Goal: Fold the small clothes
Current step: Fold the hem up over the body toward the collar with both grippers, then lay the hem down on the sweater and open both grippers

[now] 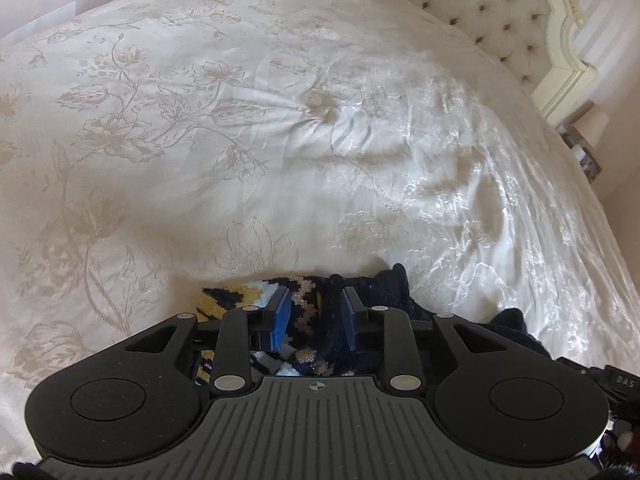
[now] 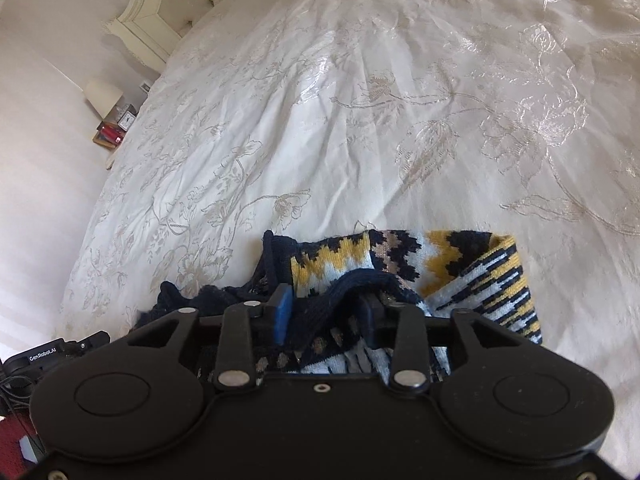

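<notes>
Where the near edge of the bed meets both cameras, a knitted sock lies bunched on the bedspread, its navy ground worked with yellow, pale-blue and tan zigzags and a striped inside face turned out at its right end. Its lower part is cut off behind each gripper body, so the full shape cannot be made out. In the right wrist view a navy ribbed cuff runs across between the blue pads, and the right gripper has its jaws narrowly apart on either side of that cuff; whether they pinch it cannot be told. In the left wrist view the left gripper stands with jaws moderately apart over the sock, cloth showing between the blue pads without either pad clearly pressing it.

Small white lettering reads "GenRobot.AI" on a black device at the lower left of the right view; "DAS" shows on a black part at the right edge of the left view, cut off.

The bedspread is cream, glossy, woven with flower outlines, creased and dimpled. Beyond it stands a tufted, buttoned headboard in a carved cream frame. A lamp, a clock and red books sit on a bedside stand, small and blurred.
</notes>
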`<state>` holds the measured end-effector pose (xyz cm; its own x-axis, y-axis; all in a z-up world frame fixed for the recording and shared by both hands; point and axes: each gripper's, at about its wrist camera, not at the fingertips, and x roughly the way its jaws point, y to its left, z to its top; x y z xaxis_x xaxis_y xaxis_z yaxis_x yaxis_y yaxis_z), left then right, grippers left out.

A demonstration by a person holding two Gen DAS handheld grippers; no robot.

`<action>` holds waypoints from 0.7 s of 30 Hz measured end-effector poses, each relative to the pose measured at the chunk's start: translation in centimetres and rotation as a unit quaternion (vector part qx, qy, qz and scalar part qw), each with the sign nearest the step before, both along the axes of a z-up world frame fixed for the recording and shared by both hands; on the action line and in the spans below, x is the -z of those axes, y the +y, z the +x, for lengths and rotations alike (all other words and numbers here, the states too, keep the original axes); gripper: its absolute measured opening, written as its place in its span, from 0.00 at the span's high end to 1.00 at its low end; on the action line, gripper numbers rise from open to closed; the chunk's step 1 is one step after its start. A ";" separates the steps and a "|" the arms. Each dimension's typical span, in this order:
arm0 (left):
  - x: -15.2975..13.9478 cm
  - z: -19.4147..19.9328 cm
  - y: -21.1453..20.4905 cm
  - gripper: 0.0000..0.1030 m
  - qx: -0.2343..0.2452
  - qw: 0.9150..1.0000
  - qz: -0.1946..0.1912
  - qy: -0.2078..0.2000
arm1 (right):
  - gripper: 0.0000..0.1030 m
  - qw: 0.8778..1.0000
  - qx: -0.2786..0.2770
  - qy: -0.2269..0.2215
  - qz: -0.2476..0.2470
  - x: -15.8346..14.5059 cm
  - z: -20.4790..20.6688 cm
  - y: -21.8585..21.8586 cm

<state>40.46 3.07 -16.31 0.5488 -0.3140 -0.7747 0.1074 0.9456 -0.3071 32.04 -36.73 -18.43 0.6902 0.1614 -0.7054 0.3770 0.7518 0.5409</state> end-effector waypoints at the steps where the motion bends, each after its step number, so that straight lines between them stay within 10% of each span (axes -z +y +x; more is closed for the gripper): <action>1: -0.2 -0.2 0.0 0.72 0.004 1.000 0.002 -0.002 | 0.45 1.000 0.005 -0.009 -0.006 -0.2 -0.1 0.0; 8: -1.6 -3.1 -2.7 0.60 0.063 0.997 0.037 -0.026 | 0.38 0.998 0.012 -0.040 -0.052 -2.3 -1.3 0.9; 21: 3.1 -8.2 -7.5 0.52 0.154 0.975 0.158 -0.001 | 0.32 0.972 -0.161 0.040 -0.168 -0.4 -1.6 9.1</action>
